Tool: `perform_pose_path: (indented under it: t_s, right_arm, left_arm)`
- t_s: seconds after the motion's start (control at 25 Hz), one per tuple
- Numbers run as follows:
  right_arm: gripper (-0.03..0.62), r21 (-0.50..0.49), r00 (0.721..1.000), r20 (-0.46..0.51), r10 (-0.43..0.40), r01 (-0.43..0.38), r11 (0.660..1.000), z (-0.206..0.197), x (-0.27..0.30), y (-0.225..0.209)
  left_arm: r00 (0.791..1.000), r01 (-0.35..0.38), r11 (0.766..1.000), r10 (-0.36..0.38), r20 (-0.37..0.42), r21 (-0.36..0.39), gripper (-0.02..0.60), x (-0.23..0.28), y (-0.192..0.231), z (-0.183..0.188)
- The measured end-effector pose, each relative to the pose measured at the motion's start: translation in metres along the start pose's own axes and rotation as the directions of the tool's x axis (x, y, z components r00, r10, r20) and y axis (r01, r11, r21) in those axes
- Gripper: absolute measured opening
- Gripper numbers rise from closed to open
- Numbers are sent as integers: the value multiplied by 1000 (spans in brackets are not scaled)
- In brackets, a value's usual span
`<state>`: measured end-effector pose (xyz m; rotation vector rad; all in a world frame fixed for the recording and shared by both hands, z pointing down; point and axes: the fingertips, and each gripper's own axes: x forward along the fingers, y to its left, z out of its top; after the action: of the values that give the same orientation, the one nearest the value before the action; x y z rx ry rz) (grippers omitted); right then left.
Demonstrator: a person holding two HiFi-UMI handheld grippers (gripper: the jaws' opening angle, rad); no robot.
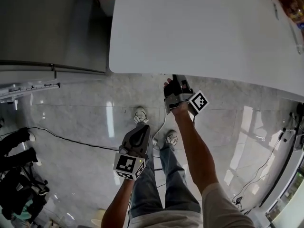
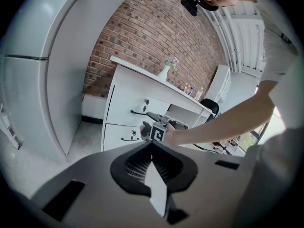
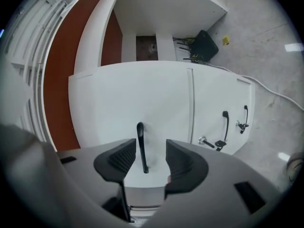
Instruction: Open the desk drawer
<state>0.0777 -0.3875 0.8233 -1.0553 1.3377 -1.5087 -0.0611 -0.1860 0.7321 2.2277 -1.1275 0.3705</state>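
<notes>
The white desk (image 1: 199,27) fills the top of the head view. My right gripper (image 1: 176,82) reaches level under its front edge. In the right gripper view the drawer front (image 3: 133,99) is close ahead. Its black bar handle (image 3: 140,146) stands between the right gripper's (image 3: 145,158) open jaws, and neither pad touches it. The left gripper view shows the desk's drawers (image 2: 126,110) with the right gripper (image 2: 154,122) at the upper handle (image 2: 137,112). My left gripper (image 1: 138,134) hangs back near my legs, shut and holding nothing (image 2: 154,167).
A grey refrigerator (image 1: 47,27) stands left of the desk. A black cable (image 1: 71,139) crosses the tiled floor and dark bags (image 1: 16,175) lie at the left. More handles and a key (image 3: 225,122) show on the neighbouring fronts. A black chair (image 2: 209,107) sits past the desk.
</notes>
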Motion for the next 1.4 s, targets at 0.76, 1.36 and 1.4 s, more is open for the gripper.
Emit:
perform_pose_path:
  t_s: [0.76,1.36,1.4]
  right_arm:
    - [34,-49,1000,-6,3,-3,999,-2,5,14]
    - [34,-15,999,-18,-52,51,999,-46,-106,-3]
    - [34,-13,998,-21,-64,64,998,-49,-114,-7]
  left_arm:
    - [1000,-4,1000,4,13,-2,12,3,5,5]
    - [999,-20,1000,20,36,-7,12,-13,-12,4]
    - [999,-16,1000,16,36,-6,12,-13,-15,4]
